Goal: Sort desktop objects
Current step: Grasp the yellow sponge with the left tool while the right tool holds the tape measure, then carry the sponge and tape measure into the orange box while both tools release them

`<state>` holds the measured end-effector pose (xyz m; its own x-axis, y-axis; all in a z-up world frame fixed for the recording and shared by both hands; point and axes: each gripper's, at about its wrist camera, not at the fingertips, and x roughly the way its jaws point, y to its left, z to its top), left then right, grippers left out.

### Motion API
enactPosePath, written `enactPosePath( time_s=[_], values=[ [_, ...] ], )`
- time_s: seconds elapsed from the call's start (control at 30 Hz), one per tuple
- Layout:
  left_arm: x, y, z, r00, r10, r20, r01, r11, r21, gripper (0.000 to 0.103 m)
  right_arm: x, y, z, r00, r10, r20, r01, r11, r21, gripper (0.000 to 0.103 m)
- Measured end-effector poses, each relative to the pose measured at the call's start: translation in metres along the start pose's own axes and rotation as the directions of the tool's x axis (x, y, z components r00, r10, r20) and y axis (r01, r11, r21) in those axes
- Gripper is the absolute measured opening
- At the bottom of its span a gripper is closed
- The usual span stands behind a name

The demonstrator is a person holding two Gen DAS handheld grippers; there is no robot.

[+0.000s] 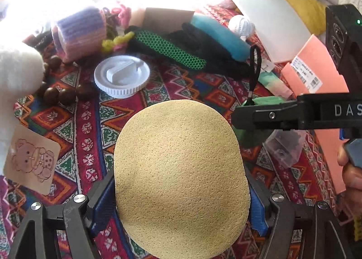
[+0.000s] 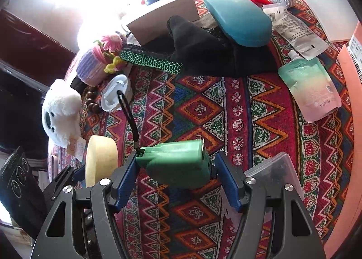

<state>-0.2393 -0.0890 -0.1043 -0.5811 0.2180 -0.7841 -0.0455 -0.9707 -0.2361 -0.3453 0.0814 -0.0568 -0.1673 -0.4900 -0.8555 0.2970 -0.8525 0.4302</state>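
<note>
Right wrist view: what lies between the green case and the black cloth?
Only bare patterned tablecloth, from green case to black cloth, shown in the right wrist view.

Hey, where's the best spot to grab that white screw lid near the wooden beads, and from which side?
Probably the raised bar across the middle of the white lid, coming straight down from above with a finger on each long side. The lid lies flat on the cloth with its inside up, so its ribbed rim sits low, while the bar stands up narrow and straight-sided. The beads crowd one edge.
</note>
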Motion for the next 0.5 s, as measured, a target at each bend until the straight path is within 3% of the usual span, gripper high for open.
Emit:
enactPosePath(
  time_s=[0.33, 0.5],
  values=[
    [-0.054, -0.049, 0.008, 0.994, 0.010, 0.112, -0.022, 0.994, 0.104, 0.079, -0.053, 0.026, -0.021, 0.990, 0.030, 0.136, -0.028, 0.999, -0.014, 0.070],
    [-0.073, -0.092, 0.022, 0.985, -0.028, 0.171, -0.001, 0.985, 0.171, 0.079, -0.117, 0.021, -0.039, 0.958, 0.016, 0.287, -0.016, 1.000, -0.003, 0.070]
  ],
)
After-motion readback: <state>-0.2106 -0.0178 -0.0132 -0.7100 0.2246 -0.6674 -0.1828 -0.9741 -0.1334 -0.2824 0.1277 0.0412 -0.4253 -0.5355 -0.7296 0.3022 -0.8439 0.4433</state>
